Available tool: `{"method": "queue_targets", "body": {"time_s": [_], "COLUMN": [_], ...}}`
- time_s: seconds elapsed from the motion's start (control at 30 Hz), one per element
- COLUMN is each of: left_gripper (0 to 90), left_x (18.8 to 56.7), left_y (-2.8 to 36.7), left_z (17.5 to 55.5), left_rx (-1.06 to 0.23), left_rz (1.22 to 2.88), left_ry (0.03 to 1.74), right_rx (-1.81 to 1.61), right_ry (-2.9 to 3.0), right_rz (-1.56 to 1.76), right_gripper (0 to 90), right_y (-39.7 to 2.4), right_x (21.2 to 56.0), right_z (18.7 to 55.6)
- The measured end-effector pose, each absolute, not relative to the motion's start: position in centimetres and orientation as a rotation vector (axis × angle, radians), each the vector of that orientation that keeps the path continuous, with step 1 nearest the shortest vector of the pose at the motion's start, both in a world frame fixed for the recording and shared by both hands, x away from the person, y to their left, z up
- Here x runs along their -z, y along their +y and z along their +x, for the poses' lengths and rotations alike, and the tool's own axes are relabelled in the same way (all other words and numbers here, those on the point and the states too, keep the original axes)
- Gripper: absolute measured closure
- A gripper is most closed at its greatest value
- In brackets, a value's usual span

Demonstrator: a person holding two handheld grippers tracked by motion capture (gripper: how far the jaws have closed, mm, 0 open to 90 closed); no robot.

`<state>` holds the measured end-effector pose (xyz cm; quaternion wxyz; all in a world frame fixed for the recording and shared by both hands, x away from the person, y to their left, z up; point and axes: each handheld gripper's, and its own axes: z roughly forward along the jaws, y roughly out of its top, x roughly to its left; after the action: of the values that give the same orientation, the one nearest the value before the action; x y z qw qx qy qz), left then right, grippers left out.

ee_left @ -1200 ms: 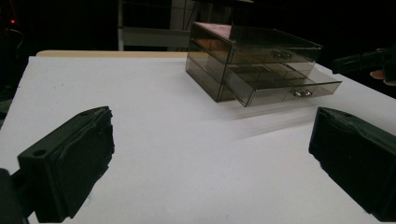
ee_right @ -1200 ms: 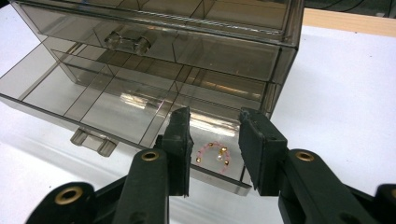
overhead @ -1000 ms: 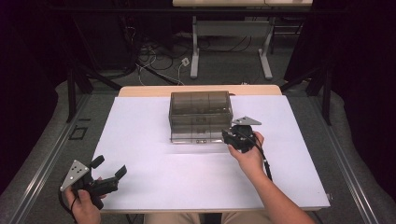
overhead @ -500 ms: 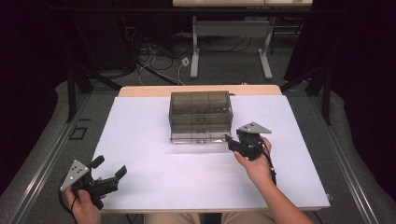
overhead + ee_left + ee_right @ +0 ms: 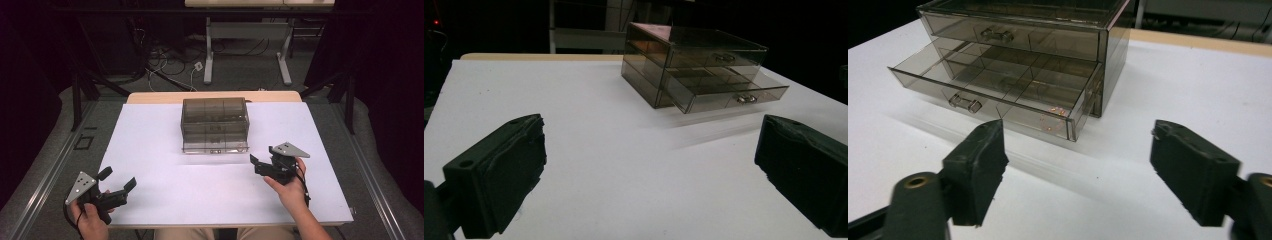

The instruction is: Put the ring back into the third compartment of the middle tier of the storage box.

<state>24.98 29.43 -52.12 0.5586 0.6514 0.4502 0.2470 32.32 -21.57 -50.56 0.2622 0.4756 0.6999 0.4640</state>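
A smoky clear drawer box (image 5: 215, 125) stands at the middle back of the white tabletop (image 5: 160, 150). Its bottom drawer (image 5: 998, 85) is pulled partly out, with nothing that I can make out in its compartments; the upper drawer (image 5: 1013, 35) is pushed in. My right gripper (image 5: 262, 156) hovers to the right of the box's front, apart from it. Its jaws have just been opening and stand open with nothing between them (image 5: 1088, 170). My left gripper (image 5: 118, 178) rests near the front left edge, open and holding nothing (image 5: 649, 170), and it faces the box (image 5: 694, 65).
A wooden strip (image 5: 215, 96) edges the table at the back. Beyond it the floor carries cables (image 5: 165, 65) and the legs of another table (image 5: 210, 55). Grey floor borders the table on both sides.
My right gripper has drawn away from the box's front right corner, to the right and nearer to the person, and its jaws have widened. The left gripper has stayed put.
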Motion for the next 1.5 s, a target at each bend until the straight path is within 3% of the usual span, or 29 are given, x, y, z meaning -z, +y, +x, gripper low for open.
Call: {"method": "queue_targets", "body": {"time_s": [0.1, 0.33, 0.63, 1.5], "left_gripper": [0.5, 0.5, 0.4, 0.4], "left_x": [52.1, 52.1, 52.2, 52.3], "left_y": [29.4, 29.3, 29.3, 29.0], "left_z": [25.0, 25.0, 25.0, 25.0], "left_rx": [-0.581, -0.58, -0.576, -0.576], "left_rz": [1.533, 1.534, 1.534, 1.545], "left_ry": [1.061, 1.062, 1.065, 1.062], "right_rx": [-1.244, -1.251, -1.259, -1.178], "right_ry": [1.892, 1.883, 1.887, 1.76], "right_rz": [1.246, 1.231, 1.25, 1.333], "right_gripper": [16.0, 13.7, 0.0, 0.0], "right_y": [-22.0, -23.1, -24.7, -29.4], "right_x": [50.6, 50.9, 51.4, 54.6], "right_z": [31.6, 30.2, 28.7, 25.7]}}
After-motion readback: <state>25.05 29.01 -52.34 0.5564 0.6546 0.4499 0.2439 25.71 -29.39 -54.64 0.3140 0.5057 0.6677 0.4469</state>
